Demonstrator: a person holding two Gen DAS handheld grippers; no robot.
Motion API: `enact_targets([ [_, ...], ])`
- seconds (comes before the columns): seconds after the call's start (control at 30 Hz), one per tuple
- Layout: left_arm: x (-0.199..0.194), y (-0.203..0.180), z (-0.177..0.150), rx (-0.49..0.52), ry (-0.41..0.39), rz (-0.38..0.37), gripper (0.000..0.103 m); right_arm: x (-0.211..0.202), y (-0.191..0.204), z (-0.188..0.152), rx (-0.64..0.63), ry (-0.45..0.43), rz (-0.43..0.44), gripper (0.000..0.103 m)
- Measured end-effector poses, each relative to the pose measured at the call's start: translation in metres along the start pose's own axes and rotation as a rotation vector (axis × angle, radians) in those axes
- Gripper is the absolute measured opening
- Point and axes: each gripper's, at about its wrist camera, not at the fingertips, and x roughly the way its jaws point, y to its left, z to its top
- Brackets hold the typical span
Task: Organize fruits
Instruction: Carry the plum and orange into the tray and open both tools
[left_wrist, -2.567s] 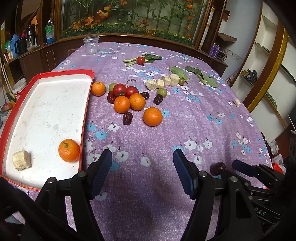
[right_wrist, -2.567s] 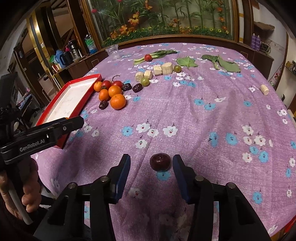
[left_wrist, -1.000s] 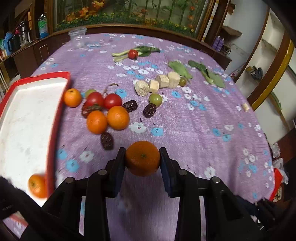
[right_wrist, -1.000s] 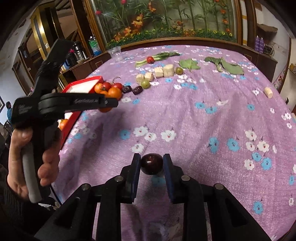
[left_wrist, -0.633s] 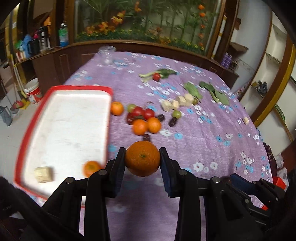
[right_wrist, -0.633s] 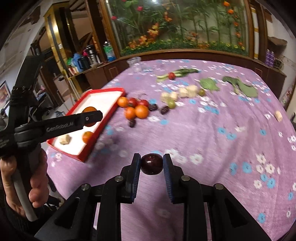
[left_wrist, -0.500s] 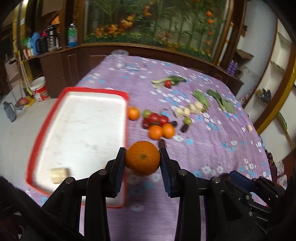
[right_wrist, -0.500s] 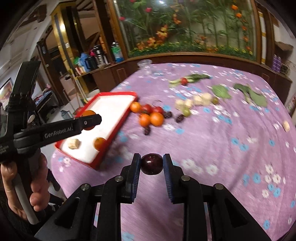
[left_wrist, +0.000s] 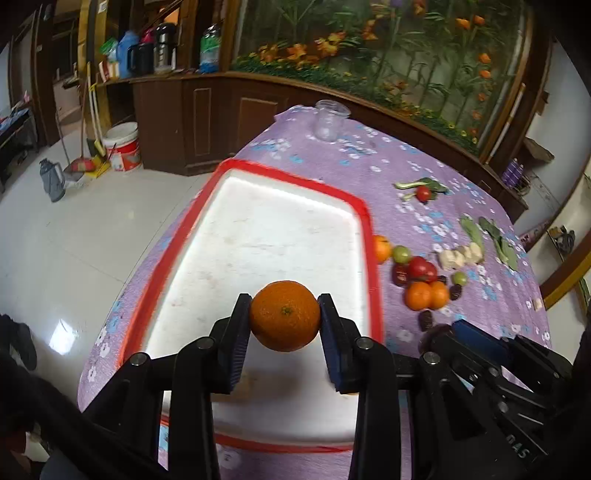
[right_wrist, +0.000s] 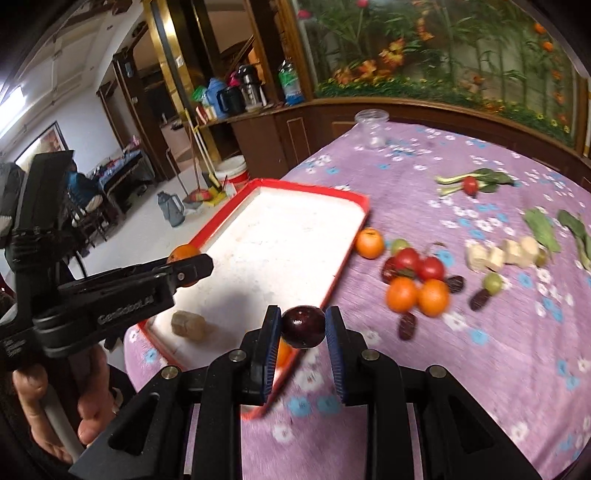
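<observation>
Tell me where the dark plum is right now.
The dark plum is clamped in the right gripper, low and central in the right wrist view, held over the near right edge of the red tray, left of the fruit pile.

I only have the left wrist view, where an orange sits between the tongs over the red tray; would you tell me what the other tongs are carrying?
Observer: The right tongs are shut on a dark red plum.
Operator: Thank you. The held orange hides the near end of the tray from me; is anything lying there?
Observer: Yes, a pale chunk lies on the tray floor near that end.
Operator: Is there anything else in it?
Observer: A second orange shows in the tray, partly behind one finger of the right tongs.
</observation>
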Motion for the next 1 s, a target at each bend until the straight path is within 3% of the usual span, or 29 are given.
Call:
enact_targets([
  [0.57,0.046,0.027,0.002,0.016,0.096,0.039,0.033,0.093,0.020,0.023,-0.063,0.087,0.017,0.025],
  [1.0,0.061,0.032,-0.002,0.013,0.127,0.051,0.034,0.108,0.023,0.019,-0.077,0.115,0.010,0.028],
])
